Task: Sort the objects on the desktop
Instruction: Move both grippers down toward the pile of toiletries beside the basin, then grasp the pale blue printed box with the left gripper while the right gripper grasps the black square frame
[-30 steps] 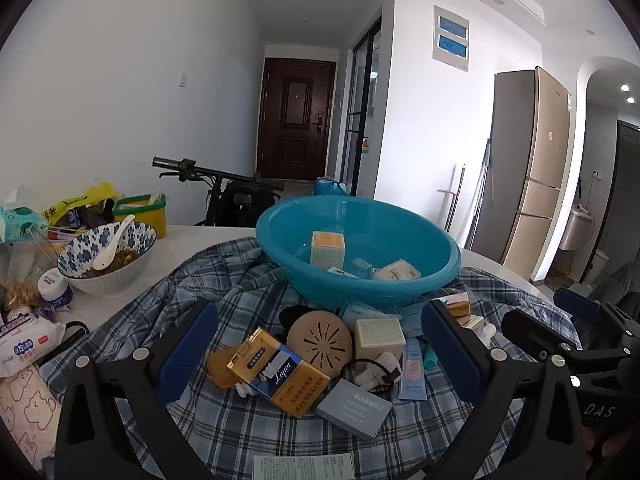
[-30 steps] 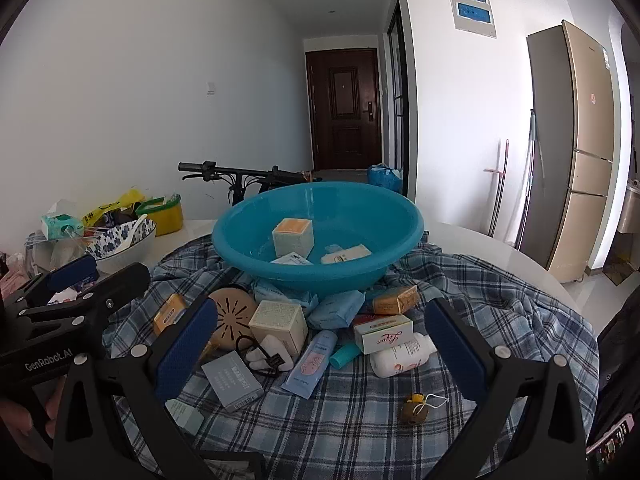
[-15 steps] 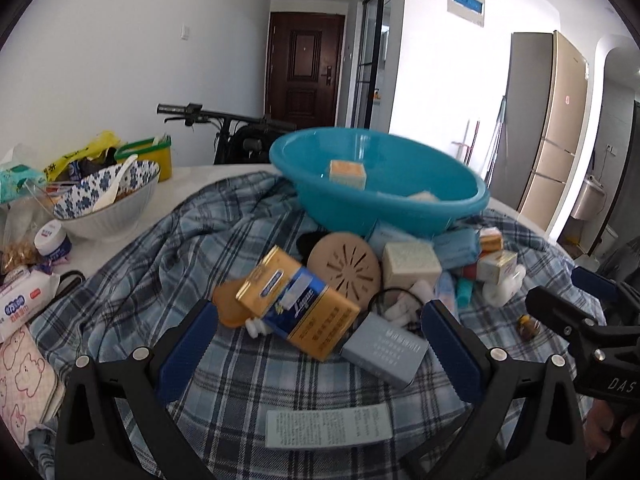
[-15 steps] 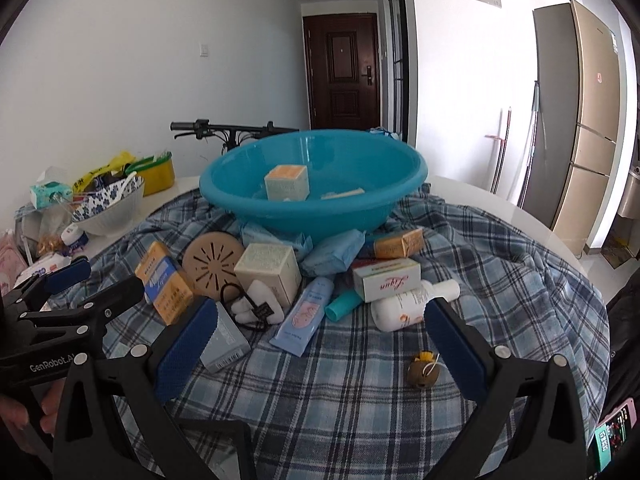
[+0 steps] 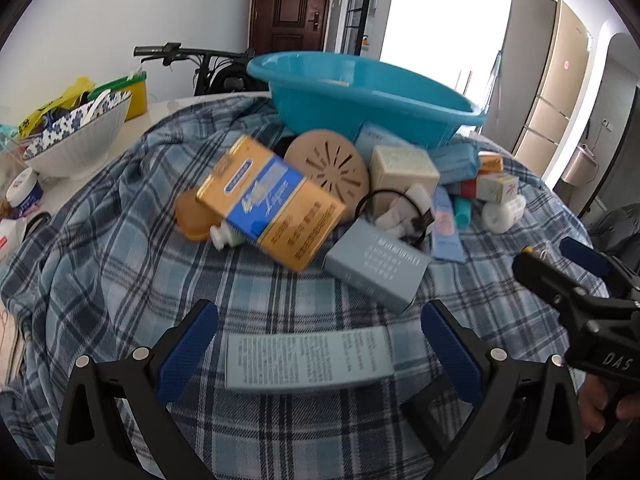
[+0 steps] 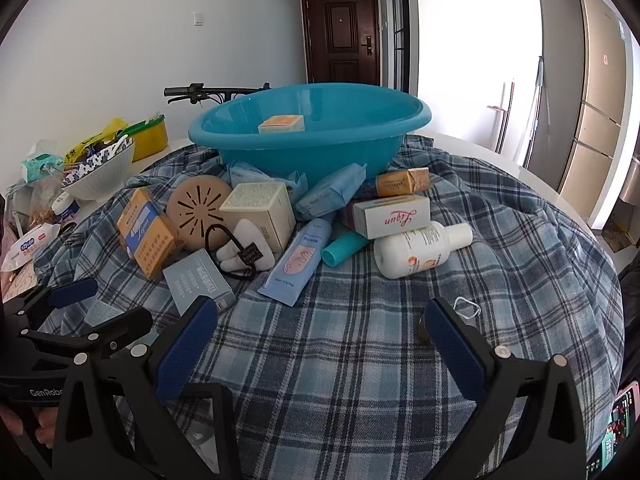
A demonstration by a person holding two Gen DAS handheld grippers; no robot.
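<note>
Left gripper [image 5: 318, 354] has its jaws spread wide, straddling a flat pale-blue printed box [image 5: 308, 358] that lies crosswise between the pads, not yet pinched. Right gripper [image 6: 320, 344] jaws also spread, holding nothing, over bare plaid cloth [image 6: 360, 360]; a small brown trinket with a white loop [image 6: 464, 308] sits right against its right pad. Teal basin [image 6: 312, 152] at 12 o'clock already has an orange-topped box [image 6: 281, 123] inside; the rest is piled just in front of it: gold-and-blue Liqun carton [image 5: 272, 204], round tan vented disc [image 5: 328, 164], grey-blue box [image 5: 376, 268], white lotion bottle [image 6: 420, 250], blue tube [image 6: 298, 268]. Risks, my read: the box looks nearly as long as the jaws' gap, so closing on its ends could bow or flick it; it's thin and flat on soft cloth, so the pads may snag fabric and drag the whole pile. The carton leans on its neighbours, so a tug on the cloth probably topples it. The grippers are close; swinging left toward the basin could clip the right one.
</note>
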